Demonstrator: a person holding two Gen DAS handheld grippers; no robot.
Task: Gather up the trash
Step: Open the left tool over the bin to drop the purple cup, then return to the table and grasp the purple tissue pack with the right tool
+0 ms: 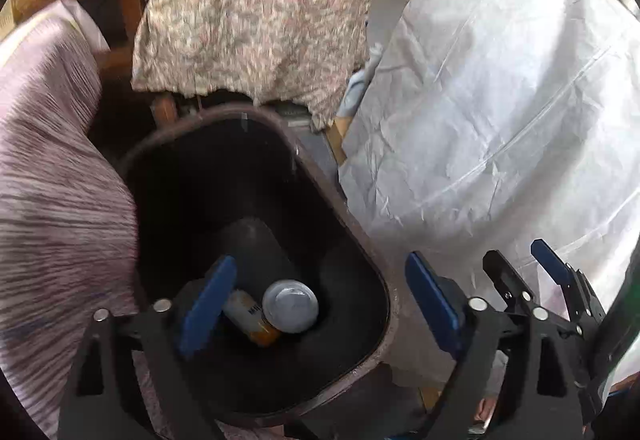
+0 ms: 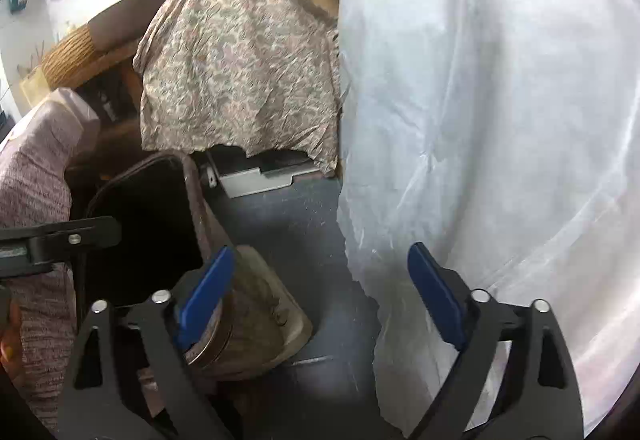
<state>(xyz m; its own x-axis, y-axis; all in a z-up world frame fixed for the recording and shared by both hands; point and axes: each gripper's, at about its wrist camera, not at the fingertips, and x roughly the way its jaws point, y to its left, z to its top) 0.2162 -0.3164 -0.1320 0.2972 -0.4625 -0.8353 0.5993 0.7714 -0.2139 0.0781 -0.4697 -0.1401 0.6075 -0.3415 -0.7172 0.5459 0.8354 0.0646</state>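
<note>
Both grippers, left (image 1: 320,304) and right (image 2: 320,300), gape empty beside the bin (image 1: 344,200). A can (image 1: 291,306) lies inside. Drop looks done; next likely means finding more trash.

The bin (image 1: 256,240) mouth lies wide open under the left gripper (image 1: 320,300), its jaws spread with nothing between them. Deep inside, below the jaws, a can (image 1: 291,306) and a bottle (image 1: 250,316) lie on the bottom; the room above them is free. Left of the jaws a striped cloth (image 1: 52,180) presses against the rim. Ahead, a floral cloth (image 1: 252,12) hangs down close to the far rim. Right of the jaws a white sheet (image 1: 500,100) walls off that side. Between the right gripper (image 2: 320,300) jaws, also spread, a strip of dark floor (image 2: 296,224) runs free ahead to a grey tray (image 2: 260,180).
</note>
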